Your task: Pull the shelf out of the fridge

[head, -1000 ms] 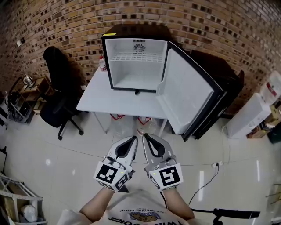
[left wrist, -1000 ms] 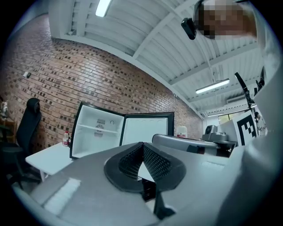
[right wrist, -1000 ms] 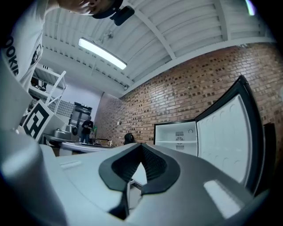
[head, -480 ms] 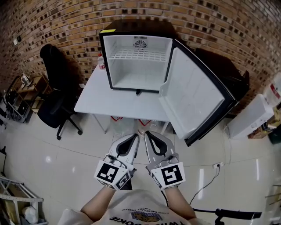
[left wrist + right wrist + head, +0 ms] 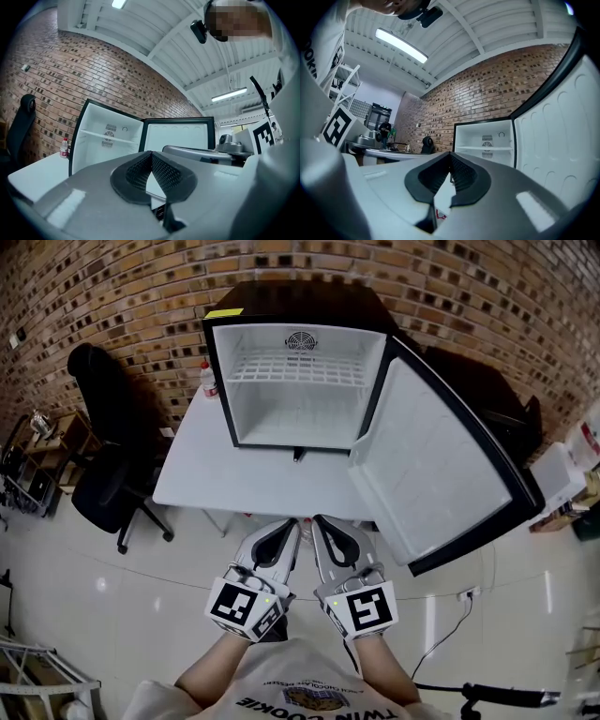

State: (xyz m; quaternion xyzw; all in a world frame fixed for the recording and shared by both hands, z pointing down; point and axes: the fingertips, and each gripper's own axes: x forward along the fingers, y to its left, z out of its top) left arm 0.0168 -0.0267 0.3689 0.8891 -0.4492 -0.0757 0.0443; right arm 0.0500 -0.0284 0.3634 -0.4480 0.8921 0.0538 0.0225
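Fingers of left gripper (image 5: 294,525): pressed together, nothing between them, pointing level toward the fridge (image 5: 300,301).
Fingers of right gripper (image 5: 318,521): pressed together, empty, just beside the left pair.
Fridge: stands on the tabletop (image 5: 216,474) against the far brick wall (image 5: 112,296), well apart from both grippers.
Door (image 5: 436,474): swung wide open to the right.
Shelf (image 5: 298,369): white wire rack, seated high inside the fridge, untouched.
Bottle (image 5: 207,379): on the tabletop, just left of the fridge.
Chair (image 5: 98,446): black, left of the tabletop.
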